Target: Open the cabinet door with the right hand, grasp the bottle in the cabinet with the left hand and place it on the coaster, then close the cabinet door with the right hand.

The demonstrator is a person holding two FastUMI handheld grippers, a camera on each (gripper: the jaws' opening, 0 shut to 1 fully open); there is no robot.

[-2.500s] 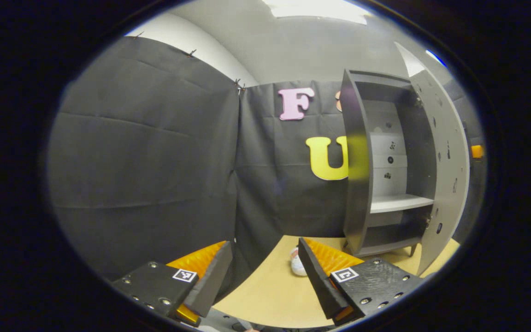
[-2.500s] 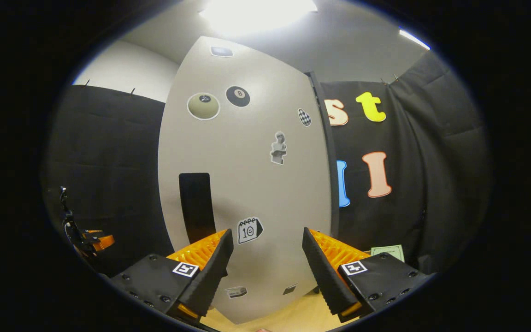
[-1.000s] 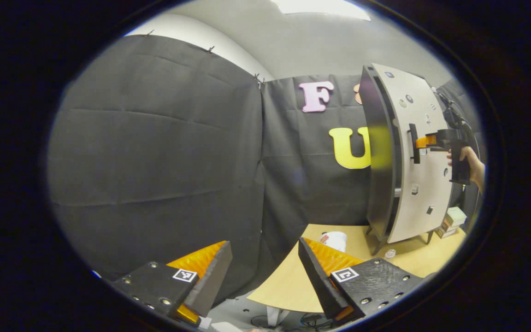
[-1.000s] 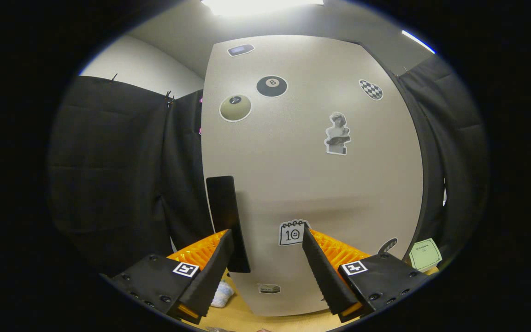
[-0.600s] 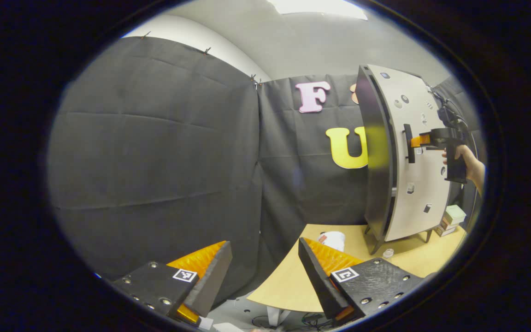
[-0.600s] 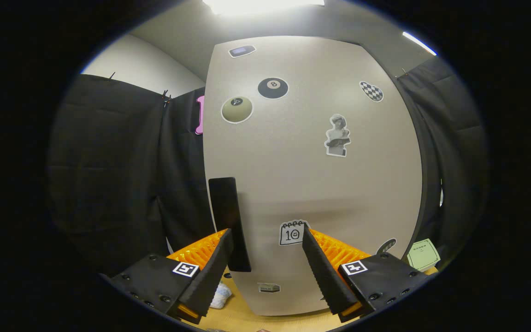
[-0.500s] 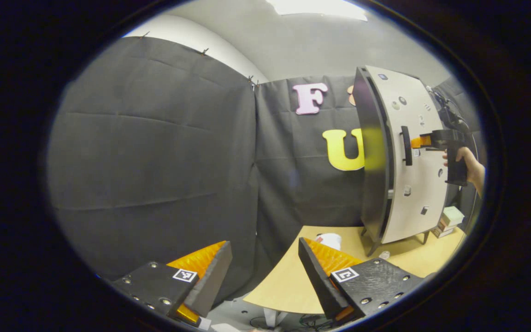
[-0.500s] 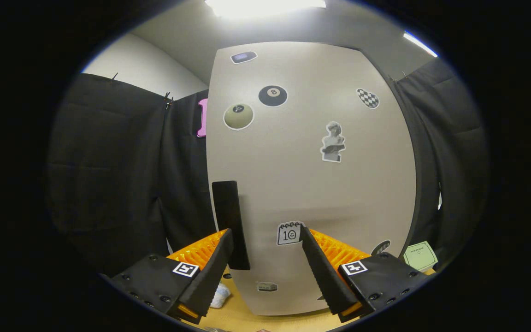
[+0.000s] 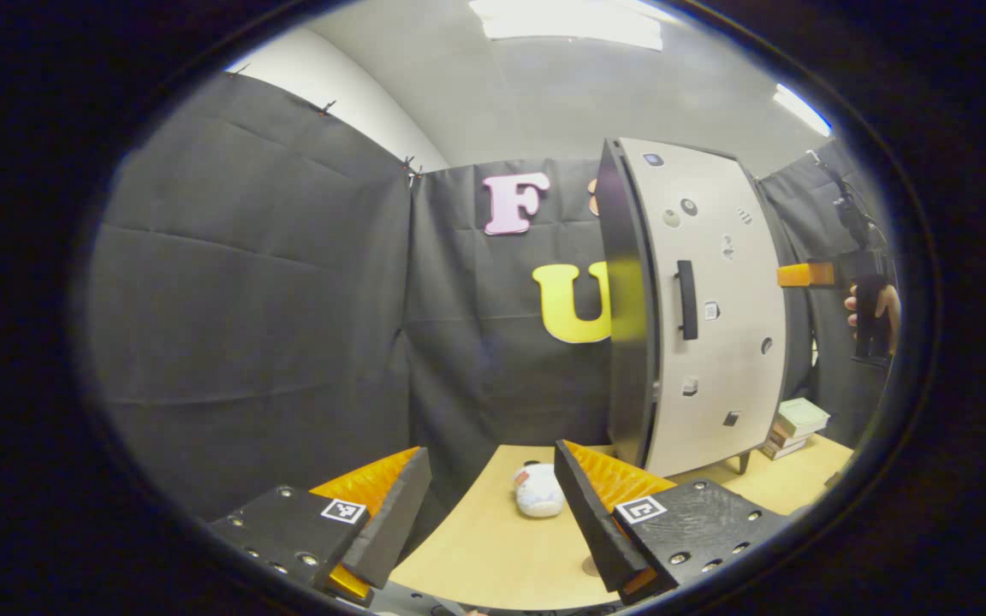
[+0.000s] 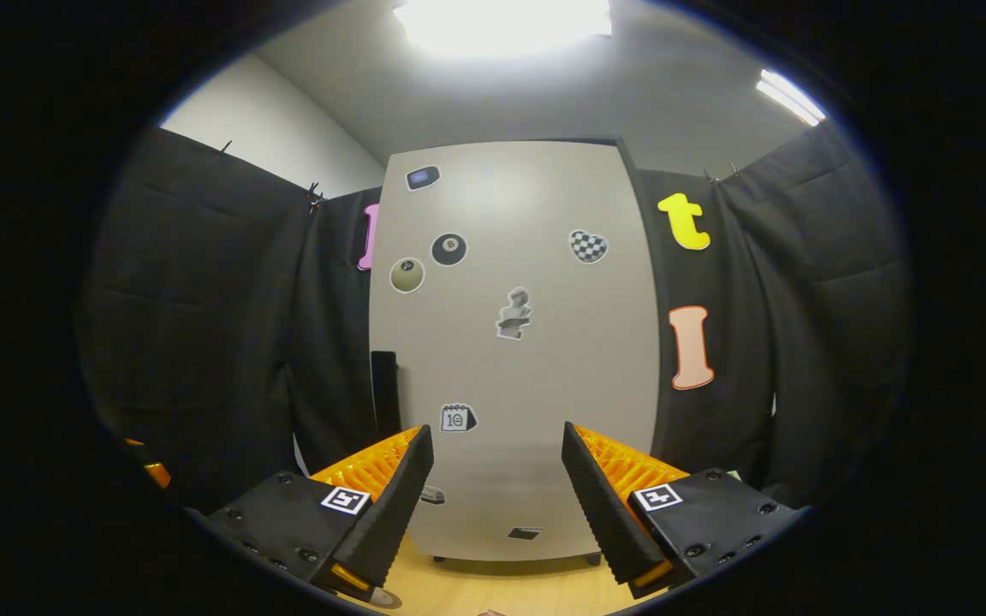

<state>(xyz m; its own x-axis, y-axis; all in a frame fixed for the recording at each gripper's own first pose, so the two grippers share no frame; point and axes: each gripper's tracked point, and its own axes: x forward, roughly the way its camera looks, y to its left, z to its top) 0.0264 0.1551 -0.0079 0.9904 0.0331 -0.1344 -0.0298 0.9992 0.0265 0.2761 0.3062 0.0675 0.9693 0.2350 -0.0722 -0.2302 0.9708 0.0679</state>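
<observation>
In the left gripper view, the cabinet (image 9: 698,308) stands on the desk (image 9: 493,547) at two o'clock; the bottle (image 9: 539,495) lies before it at seven o'clock, books (image 9: 792,423) at its four o'clock.

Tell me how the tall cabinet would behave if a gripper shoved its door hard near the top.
The cabinet is tall, narrow and raised on thin legs, so a high shove would probably rock or tip it. Its flat door looks rigid and should not flex. The smooth tabletop might also let it slide.
</observation>
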